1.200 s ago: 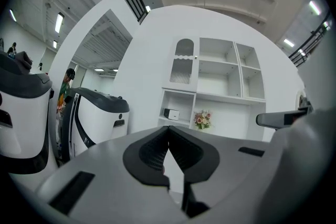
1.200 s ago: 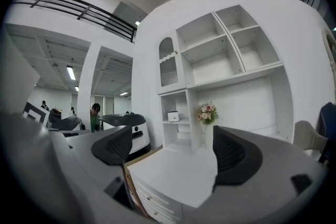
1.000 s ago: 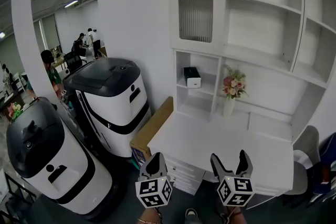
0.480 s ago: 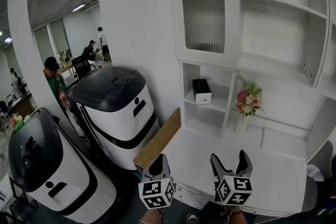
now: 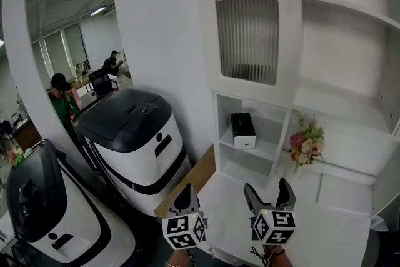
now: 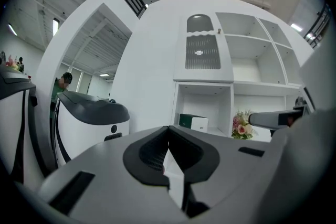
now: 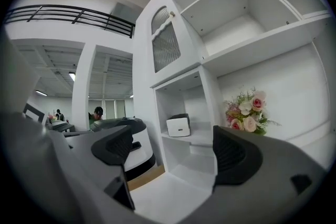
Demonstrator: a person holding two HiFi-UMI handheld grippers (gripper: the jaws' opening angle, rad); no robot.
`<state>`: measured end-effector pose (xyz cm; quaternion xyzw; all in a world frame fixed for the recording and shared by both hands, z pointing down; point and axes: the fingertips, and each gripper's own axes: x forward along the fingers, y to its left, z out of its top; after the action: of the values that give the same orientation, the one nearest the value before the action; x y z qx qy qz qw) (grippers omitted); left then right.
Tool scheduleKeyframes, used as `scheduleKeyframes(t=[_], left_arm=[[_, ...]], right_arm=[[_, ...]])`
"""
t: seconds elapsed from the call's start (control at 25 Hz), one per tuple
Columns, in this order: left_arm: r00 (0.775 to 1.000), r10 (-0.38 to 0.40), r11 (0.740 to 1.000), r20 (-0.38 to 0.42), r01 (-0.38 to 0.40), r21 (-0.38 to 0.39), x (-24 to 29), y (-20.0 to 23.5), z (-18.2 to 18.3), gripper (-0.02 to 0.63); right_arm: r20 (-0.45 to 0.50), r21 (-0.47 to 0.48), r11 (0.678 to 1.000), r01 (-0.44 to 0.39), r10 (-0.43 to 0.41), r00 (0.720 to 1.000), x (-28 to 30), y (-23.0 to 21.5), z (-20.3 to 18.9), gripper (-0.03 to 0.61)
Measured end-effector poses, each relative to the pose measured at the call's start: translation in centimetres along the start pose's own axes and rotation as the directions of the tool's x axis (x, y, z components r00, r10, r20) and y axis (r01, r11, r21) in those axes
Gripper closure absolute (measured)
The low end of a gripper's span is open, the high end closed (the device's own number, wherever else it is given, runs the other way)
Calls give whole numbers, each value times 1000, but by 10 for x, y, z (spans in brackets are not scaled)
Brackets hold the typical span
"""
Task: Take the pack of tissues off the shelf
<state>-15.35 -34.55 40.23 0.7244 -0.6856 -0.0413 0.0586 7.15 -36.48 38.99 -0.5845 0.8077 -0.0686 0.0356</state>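
Note:
The pack of tissues [image 5: 242, 130], a box with a dark top and a white front, lies on a low shelf [image 5: 262, 148] of the white cabinet; it shows too in the left gripper view [image 6: 193, 122] and the right gripper view [image 7: 178, 125]. My left gripper [image 5: 187, 196] hangs low in the head view, jaws shut with nothing between them [image 6: 169, 152]. My right gripper [image 5: 269, 191] is beside it, jaws spread wide and empty [image 7: 176, 152]. Both are well short of the shelf, over the desk's near edge.
Two white-and-black robot bodies [image 5: 134, 137] stand left of the cabinet, with a brown board [image 5: 190, 181] leaning between them and the white desk [image 5: 325, 234]. A vase of flowers [image 5: 306, 147] stands on the desk right of the shelf. People are in the far room at left.
The view has moved closer to the cabinet and tilted up; the tissue pack sits larger and lower in the head view. Both grippers keep their stance.

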Motion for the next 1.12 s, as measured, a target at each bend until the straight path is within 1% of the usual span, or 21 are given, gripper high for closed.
scheduleKeyframes(t=[0.16,0.36,0.56,0.68,0.92,1.12], left_arm=[[1000,8,1000,1,-8,3,23,4,2,595],[1000,7,1000,-29,-7,1,53,16,-7,595],[999,-26,1000,-47,26,-14,87,23,-9,595],[998,-40,999,-48,39,-20,101,28,-8,595],[996,-54,999,-68,53,-12,118,34,-13,595],[997,-33,999,-73,33,-7,127,49,-15,595]], right_arm=[[-6,13,1000,5,-5,1000,28,-10,-1,110],[-36,6,1000,23,-23,999,55,-17,-10,109],[-55,-4,999,53,-54,997,77,-18,-12,109],[-51,-13,998,65,-65,997,88,-16,-10,109],[-65,-22,997,68,-69,995,109,-13,-14,107],[-74,-32,997,65,-68,995,132,-11,-18,106]])
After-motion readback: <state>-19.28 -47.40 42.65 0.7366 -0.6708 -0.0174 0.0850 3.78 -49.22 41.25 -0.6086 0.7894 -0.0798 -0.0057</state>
